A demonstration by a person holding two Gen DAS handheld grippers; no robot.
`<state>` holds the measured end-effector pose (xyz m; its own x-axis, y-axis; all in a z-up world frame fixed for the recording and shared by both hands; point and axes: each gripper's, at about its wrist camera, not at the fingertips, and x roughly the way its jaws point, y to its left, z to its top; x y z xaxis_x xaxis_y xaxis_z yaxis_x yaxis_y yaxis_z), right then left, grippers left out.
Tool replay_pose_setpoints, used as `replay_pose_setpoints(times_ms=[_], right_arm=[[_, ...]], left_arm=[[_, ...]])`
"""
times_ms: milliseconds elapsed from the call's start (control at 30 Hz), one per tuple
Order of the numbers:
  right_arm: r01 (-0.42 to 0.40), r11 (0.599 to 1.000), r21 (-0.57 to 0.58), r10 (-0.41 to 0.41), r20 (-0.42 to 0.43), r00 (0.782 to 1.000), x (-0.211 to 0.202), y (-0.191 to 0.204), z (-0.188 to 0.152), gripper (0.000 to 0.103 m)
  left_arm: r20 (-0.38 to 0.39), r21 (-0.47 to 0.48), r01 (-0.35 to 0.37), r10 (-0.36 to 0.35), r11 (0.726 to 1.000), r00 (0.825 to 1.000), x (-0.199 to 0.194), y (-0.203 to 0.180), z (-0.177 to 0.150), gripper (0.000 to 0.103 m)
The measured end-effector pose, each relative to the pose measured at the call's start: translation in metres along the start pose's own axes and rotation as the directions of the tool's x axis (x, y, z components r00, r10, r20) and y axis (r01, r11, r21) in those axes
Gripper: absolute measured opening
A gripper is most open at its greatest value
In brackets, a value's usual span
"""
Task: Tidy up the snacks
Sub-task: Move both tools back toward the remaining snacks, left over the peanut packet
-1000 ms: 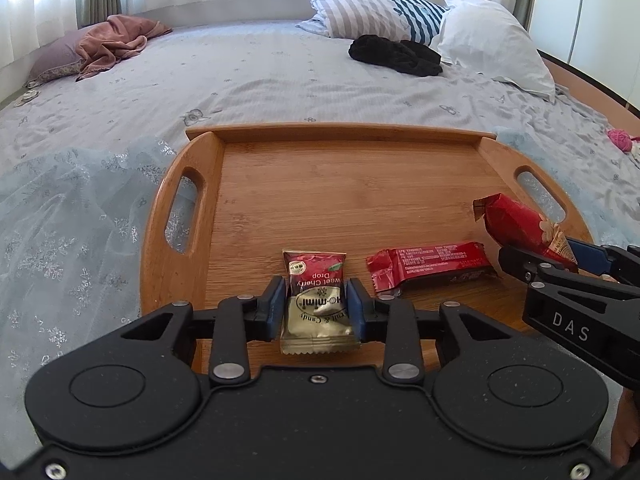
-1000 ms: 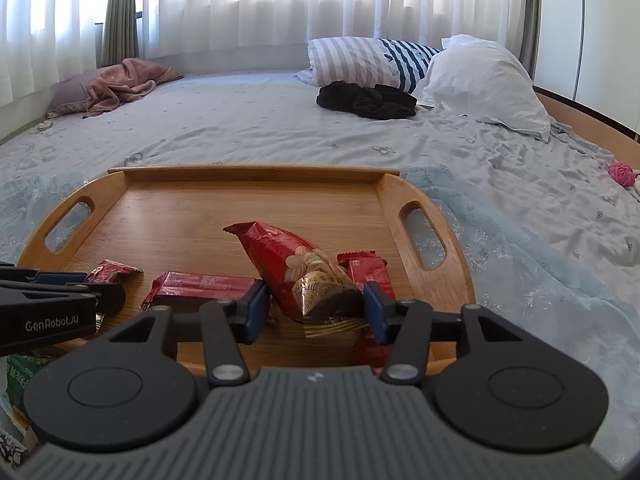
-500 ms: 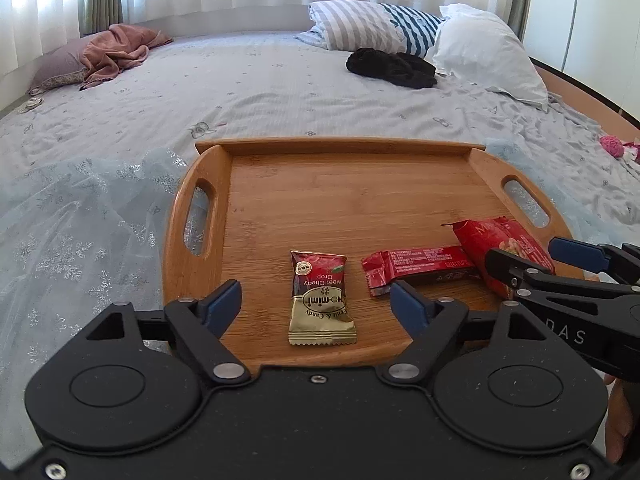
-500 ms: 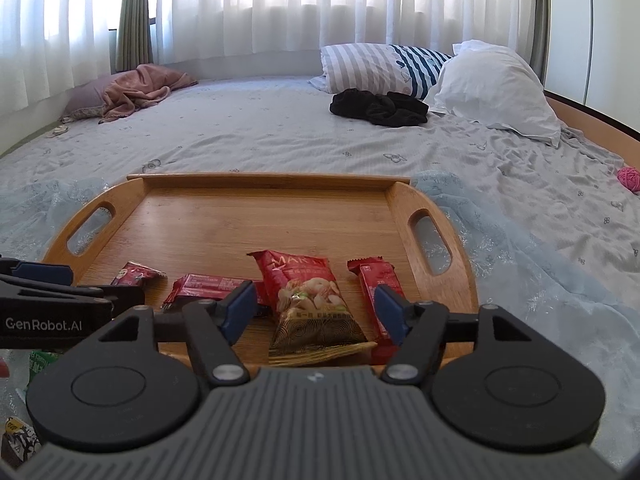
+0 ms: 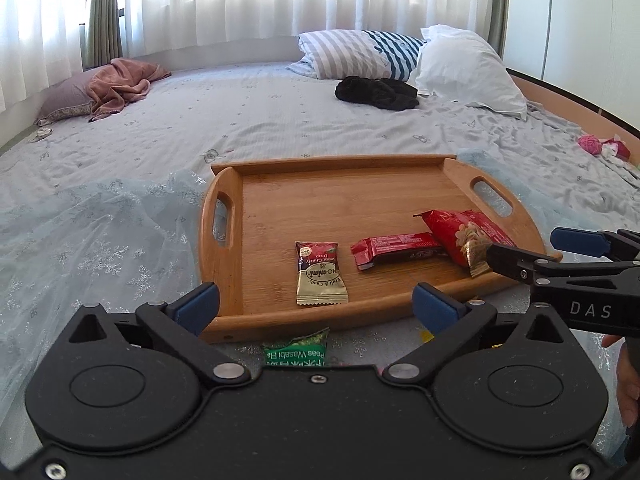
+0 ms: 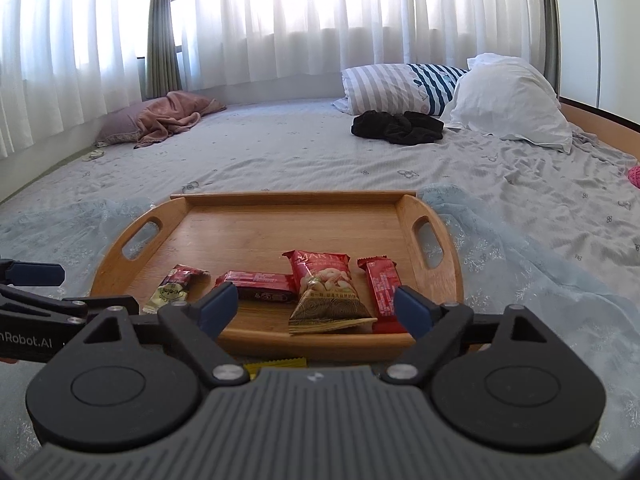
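Snack packets: 4 are laid along the near edge of the wooden tray [image 5: 360,204]; a green pea packet [image 5: 298,350] lies just outside. Light, crinkly, slippery foil; best pinched at sealed ends. Left gripper [image 5: 314,304] and right gripper [image 6: 316,306] are opening, nothing held.

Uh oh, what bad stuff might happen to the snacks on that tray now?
1. The peanut bag lies at the near rim of the wooden tray, its gold end sticking up on the lip; a bump might tip it off.
2. The tray sits on soft bedding, so leaning on it might tilt it.
3. The green pea packet below the tray could get missed.
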<state>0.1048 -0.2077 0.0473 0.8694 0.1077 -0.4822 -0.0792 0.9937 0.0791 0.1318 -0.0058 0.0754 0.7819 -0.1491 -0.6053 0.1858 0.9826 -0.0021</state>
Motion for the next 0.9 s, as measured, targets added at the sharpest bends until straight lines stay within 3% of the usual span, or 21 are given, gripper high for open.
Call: replay_pose_setpoints(times_ms=[300,767,900], right_arm=[[-0.033,0.999,-0.02,0.034,0.029,0.999,-0.026,0.0,-0.022,0.1],[-0.063,0.998,0.005,0.063,0.107,0.992,-0.041,-0.008,-0.043,0.103],[-0.065,0.998,0.008,0.064,0.114,0.991,-0.039,-0.006,-0.052,0.103]], left_arm=[[0.021,-0.031,0.054,-0.053,0.998,0.998,-0.037,0.0,-0.018,0.103],[0.115,-0.07,0.064,-0.055,0.995,0.992,-0.085,0.002,-0.047,0.103],[0.107,-0.056,0.026,-0.02,0.998,0.994,-0.082,-0.001,-0.062,0.103]])
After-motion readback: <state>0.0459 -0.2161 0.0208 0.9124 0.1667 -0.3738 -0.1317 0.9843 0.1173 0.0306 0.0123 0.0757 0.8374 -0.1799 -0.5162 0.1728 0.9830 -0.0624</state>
